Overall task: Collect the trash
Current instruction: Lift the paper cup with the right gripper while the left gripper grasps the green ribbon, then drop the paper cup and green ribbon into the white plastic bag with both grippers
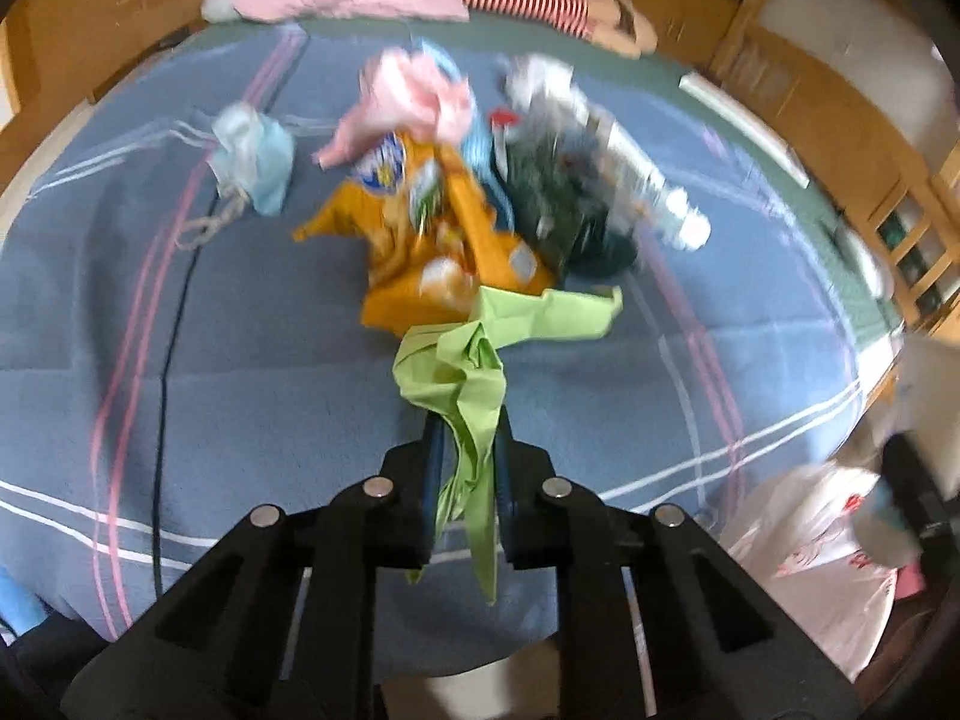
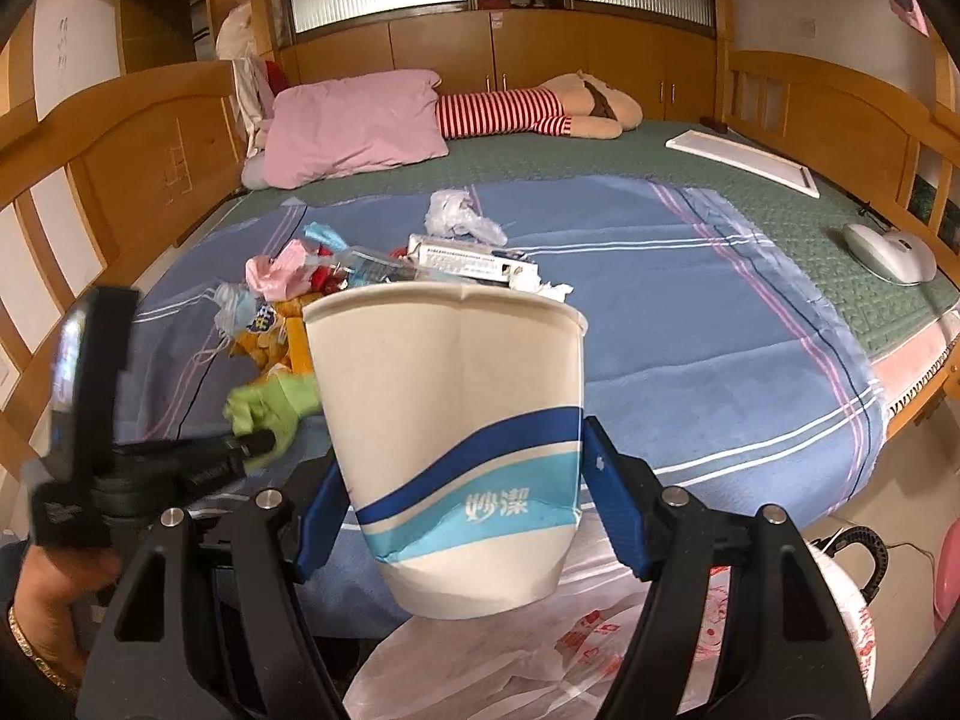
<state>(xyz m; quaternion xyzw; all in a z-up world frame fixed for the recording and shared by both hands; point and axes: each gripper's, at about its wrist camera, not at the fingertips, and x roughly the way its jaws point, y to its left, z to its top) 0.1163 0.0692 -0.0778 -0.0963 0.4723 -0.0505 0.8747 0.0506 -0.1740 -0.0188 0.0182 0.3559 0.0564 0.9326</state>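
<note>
A crumpled green wrapper (image 1: 465, 360) is pinched between the closed blue pads of the left gripper (image 1: 468, 432), its tail hanging down between the fingers. Just beyond it, a heap of trash is spread on the bed: an orange snack bag (image 1: 420, 228), a pink plastic scrap (image 1: 408, 102), a dark green wrapper (image 1: 558, 198) and a pale blue face mask (image 1: 249, 156) set a little apart to the left. This view is blurred, so finer detail cannot be read.

A white paper cup (image 2: 456, 438) with blue wave bands is clamped at its lower half by the right gripper (image 2: 462, 480), one blue pad on each side; the cup is held roughly upright. Below it, a white plastic bag (image 2: 540, 648) with red print is seen at the foot of the bed. The left gripper and the hand holding it are visible at the lower left of the right wrist view.

The trash lies on a blue blanket (image 2: 690, 330) crossed by white and pink stripes, which is spread over a green mat (image 2: 600, 162). At the head of the bed a pink pillow (image 2: 354, 126) and a plush toy in red-and-white stripes (image 2: 510, 111) are laid. A flat white board (image 2: 744, 162) and a white oval device (image 2: 888, 252) rest on the mat to the right. The bed is framed by wooden rails (image 2: 150, 138) and wooden cabinets (image 2: 540, 54) topped with ribbed glass panels.
</note>
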